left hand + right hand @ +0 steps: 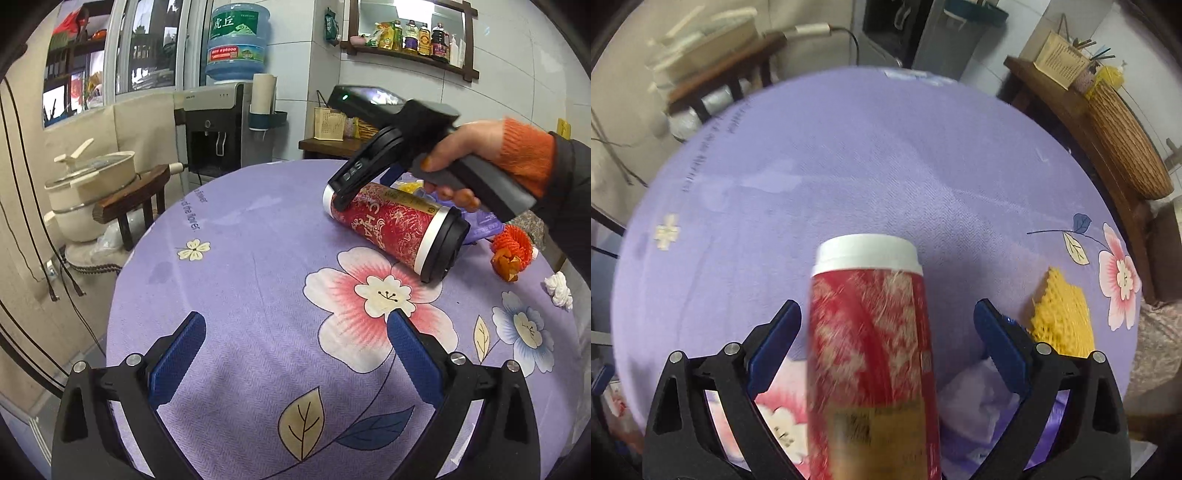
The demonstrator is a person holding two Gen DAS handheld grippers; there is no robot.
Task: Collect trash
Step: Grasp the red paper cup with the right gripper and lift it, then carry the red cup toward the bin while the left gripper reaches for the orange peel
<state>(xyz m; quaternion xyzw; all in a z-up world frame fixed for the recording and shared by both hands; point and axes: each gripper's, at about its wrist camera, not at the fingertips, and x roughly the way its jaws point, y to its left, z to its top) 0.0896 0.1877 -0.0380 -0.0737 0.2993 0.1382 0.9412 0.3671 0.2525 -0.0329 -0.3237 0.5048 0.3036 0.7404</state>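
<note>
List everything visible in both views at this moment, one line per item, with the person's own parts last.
red cup: 1, red with white rims and black lid, lying on its side on the table, between the right gripper's fingers
orange net: 1, orange, table's right edge
white tissue: 1, white, near right edge
yellow net: 1, yellow, beside right gripper
purple bag: 1, purple, behind cup
tablecloth: 1, purple floral
water dispenser: 1, grey, behind table
left gripper: 1, black and blue, open, empty
right gripper: 1, open around cup
hand: 1, orange cuff

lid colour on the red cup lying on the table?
Black lid above a white band, on the red patterned cylindrical cup; clearest in left wrist view.
</note>
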